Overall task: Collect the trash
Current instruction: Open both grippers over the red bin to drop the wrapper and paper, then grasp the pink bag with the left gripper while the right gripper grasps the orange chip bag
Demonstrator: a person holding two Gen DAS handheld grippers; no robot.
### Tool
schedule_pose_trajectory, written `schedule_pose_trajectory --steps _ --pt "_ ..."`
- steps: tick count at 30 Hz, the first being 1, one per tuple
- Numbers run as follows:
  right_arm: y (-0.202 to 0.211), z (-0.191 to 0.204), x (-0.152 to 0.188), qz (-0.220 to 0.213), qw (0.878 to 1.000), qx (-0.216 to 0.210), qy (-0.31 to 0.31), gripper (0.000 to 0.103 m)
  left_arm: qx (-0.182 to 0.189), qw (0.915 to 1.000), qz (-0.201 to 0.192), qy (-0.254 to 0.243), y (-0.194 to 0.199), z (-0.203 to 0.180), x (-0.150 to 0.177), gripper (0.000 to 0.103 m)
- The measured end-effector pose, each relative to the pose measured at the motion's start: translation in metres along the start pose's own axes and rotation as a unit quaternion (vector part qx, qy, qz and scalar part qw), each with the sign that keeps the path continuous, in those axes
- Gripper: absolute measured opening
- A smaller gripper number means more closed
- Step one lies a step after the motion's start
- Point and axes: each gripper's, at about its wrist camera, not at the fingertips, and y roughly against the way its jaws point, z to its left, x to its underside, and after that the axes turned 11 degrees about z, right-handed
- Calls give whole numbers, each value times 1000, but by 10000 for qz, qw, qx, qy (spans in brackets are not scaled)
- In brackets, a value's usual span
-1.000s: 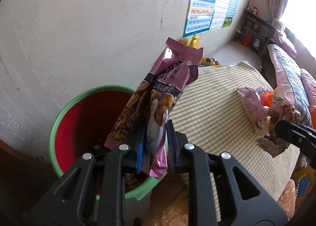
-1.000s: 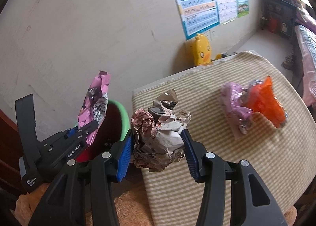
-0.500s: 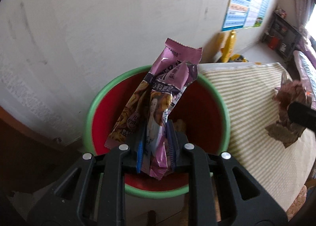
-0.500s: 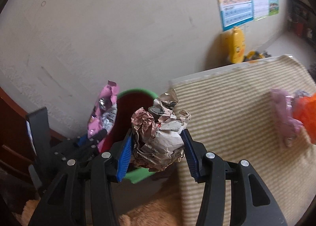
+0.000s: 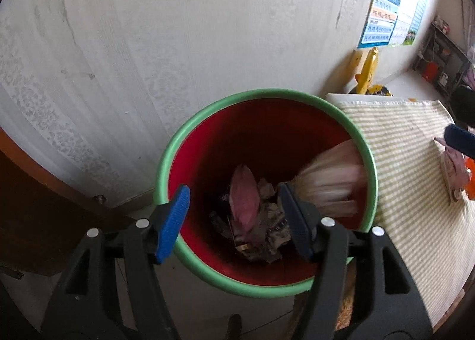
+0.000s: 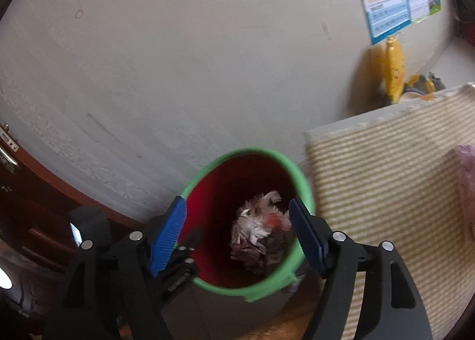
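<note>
A red bin with a green rim (image 5: 190, 129) (image 6: 246, 153) stands by the wall, beside the striped table. My left gripper (image 5: 234, 218) is open and empty above the bin. The pink snack wrapper (image 5: 245, 194) lies inside on other trash. A pale blurred streak (image 5: 329, 179), the crumpled paper, is falling into the bin. My right gripper (image 6: 237, 234) is open and empty above the bin; the crumpled paper ball (image 6: 258, 227) shows blurred inside, between its jaws.
The striped tablecloth (image 5: 409, 191) (image 6: 386, 179) lies right of the bin, with a pink and orange wrapper (image 5: 455, 170) on it. A yellow toy (image 6: 392, 69) stands by the wall under a poster (image 5: 392, 17). Dark wooden furniture (image 5: 35, 209) is to the left.
Both grippers moved over the bin and opened. The left let go of the pink wrapper, now inside the bin. The right let go of the crumpled paper, which is dropping in.
</note>
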Motion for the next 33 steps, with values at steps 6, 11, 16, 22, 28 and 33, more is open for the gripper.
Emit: schedule_pose_trajectory --steps 6,11,16,22,28,33 --pt "47 -84 19 -403 9890 1301 -581 69 81 9995 -53 -305 6 -27 0 68" --pt "104 -172 34 -873 9506 2688 -1282 74 130 9981 -82 -594 13 -53 3 68" --pt "97 -256 34 -69 9307 3211 -1749 79 419 9948 -29 -926 25 -87 7 68" --pt "84 -280 43 175 9268 3406 -1575 38 623 9881 -112 -1404 43 -128 15 71" --pt "115 -270 79 -134 9430 2967 -1501 25 1060 9797 16 -1699 46 -181 14 71" --pt "145 -245 131 -284 9546 2369 -1786 25 1429 9716 21 -1883 45 -240 0 71"
